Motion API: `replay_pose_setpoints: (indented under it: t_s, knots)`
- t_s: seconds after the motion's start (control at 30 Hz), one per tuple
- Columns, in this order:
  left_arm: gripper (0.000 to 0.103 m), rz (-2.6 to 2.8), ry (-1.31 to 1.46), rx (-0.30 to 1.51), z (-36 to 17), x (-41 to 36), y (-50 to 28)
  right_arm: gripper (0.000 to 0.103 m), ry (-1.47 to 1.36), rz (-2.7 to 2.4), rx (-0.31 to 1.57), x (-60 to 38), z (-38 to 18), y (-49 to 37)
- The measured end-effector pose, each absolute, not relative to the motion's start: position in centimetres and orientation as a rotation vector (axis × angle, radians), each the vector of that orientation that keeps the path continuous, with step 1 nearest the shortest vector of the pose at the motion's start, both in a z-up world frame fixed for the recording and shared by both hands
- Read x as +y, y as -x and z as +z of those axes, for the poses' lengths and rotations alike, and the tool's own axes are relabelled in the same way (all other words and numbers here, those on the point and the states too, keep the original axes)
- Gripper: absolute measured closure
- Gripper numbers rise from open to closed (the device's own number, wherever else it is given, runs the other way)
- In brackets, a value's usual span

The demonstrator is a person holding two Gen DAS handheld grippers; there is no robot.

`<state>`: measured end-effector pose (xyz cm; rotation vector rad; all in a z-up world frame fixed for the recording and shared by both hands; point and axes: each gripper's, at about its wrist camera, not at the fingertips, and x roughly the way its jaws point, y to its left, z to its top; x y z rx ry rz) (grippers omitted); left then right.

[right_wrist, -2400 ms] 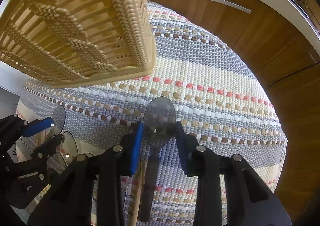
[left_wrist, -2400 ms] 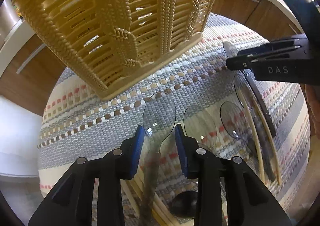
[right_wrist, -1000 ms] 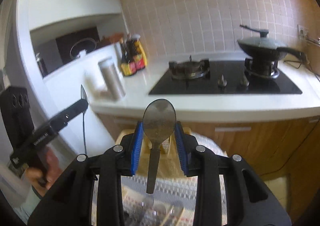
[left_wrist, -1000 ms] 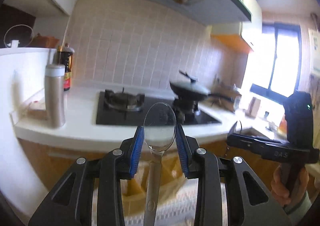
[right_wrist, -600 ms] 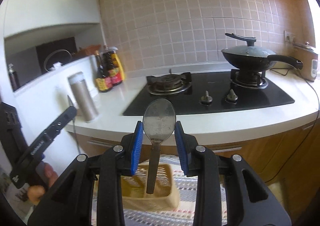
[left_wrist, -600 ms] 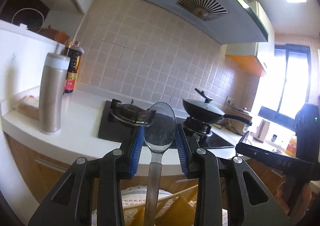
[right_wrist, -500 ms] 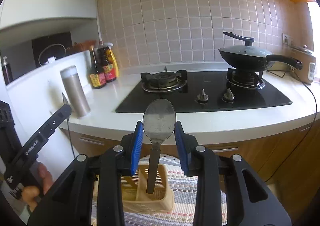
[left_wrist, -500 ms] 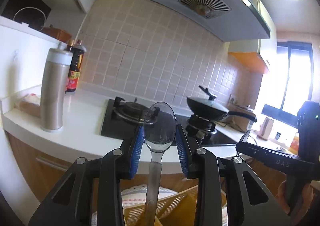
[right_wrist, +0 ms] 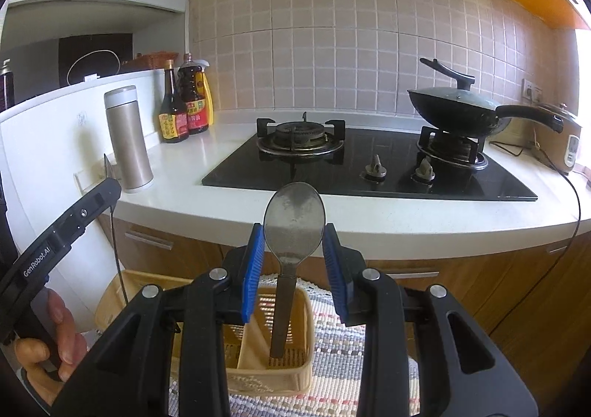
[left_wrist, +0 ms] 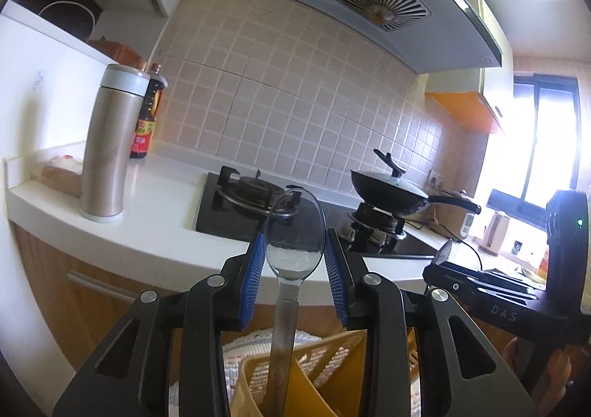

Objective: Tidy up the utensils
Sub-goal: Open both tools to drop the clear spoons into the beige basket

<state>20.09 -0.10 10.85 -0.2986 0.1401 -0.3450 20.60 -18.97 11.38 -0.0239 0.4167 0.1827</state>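
My left gripper (left_wrist: 294, 258) is shut on a clear plastic spoon (left_wrist: 294, 232), bowl up, its handle hanging down into the yellow utensil basket (left_wrist: 314, 376) just below. My right gripper (right_wrist: 294, 236) is shut on a grey metal spoon (right_wrist: 294, 221), bowl up, its handle tip hanging over the right compartment of the same basket (right_wrist: 258, 361). The basket stands on a striped woven mat (right_wrist: 384, 343). The right gripper shows at the right of the left wrist view (left_wrist: 491, 287); the left gripper shows at the left of the right wrist view (right_wrist: 62, 232).
A white counter (right_wrist: 406, 217) with a black gas hob (right_wrist: 369, 165) runs behind. A wok (right_wrist: 461, 110), a steel flask (right_wrist: 127, 139) and sauce bottles (right_wrist: 184, 106) stand on it. Wooden cabinet fronts (right_wrist: 517, 291) lie below the counter.
Both grippers lifted their spoons off the mat, tilted them upright and have come over the basket. The spoon handles now hang lower towards the basket compartments.
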Motion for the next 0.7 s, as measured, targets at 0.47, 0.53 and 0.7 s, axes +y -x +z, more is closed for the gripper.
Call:
replay_pose_setpoints:
  t_s: [0.47,0.53,0.7]
  knots:
    - [0.057,-0.390,0.299,0.221,12.1,1.5,-15.0,0.046,-0.004,0.216,0.500,-19.1,11.6,-15.8]
    - [0.057,-0.390,0.289,0.239,12.4,1.6,-14.1,0.046,-0.007,0.215,0.531,-19.1,11.7,-15.1]
    - [0.053,-0.407,0.253,0.337,12.6,1.7,-11.9,0.046,-0.032,0.244,0.644,-18.9,11.1,-13.5]
